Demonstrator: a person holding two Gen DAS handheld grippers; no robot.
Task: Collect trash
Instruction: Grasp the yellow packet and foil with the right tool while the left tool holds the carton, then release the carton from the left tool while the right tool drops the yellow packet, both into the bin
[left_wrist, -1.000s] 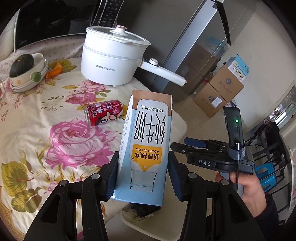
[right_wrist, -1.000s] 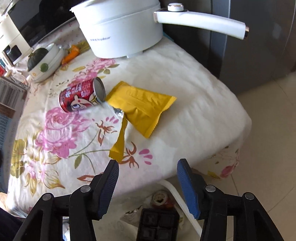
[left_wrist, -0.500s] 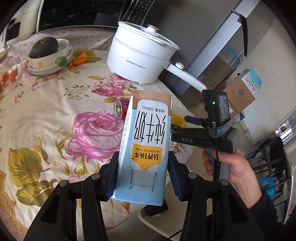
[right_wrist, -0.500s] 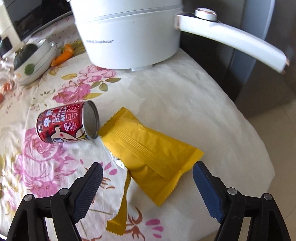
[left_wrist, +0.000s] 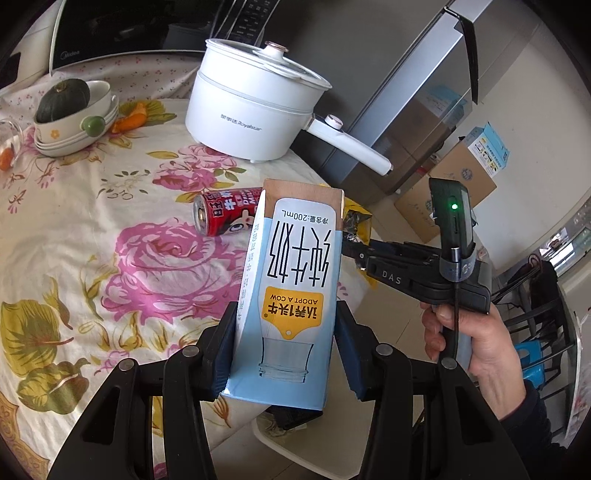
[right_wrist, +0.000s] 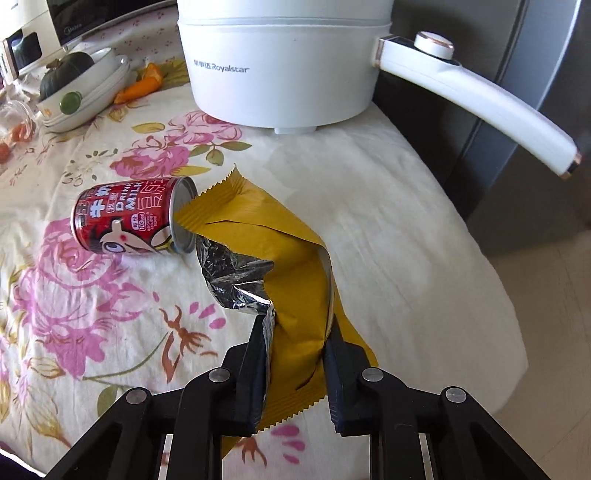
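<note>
My left gripper (left_wrist: 286, 308) is shut on a light-blue milk carton (left_wrist: 295, 266), held upright above the table edge. A red milk can (right_wrist: 125, 218) lies on its side on the floral tablecloth (right_wrist: 388, 229). Right beside its open end is a yellow snack wrapper (right_wrist: 258, 214) with a silver lining. My right gripper (right_wrist: 295, 325) has this wrapper between its jaws, which are closing; the foil buckles upward between the pads. In the left wrist view the right gripper (left_wrist: 354, 251) reaches in from the right, a hand (left_wrist: 480, 343) on its handle, with the red can (left_wrist: 225, 216) further left.
A white electric pot (right_wrist: 280, 66) stands behind the trash, its long handle (right_wrist: 480, 99) overhanging the table edge. Stacked bowls with a green squash (left_wrist: 70, 114) sit at the far left. A grey fridge (left_wrist: 406, 110) and cardboard boxes (left_wrist: 454, 188) stand beyond the table.
My right gripper moved in over the yellow wrapper and closed around it, crumpling it up off the cloth. The left gripper still holds the carton, and its view has shifted slightly.
</note>
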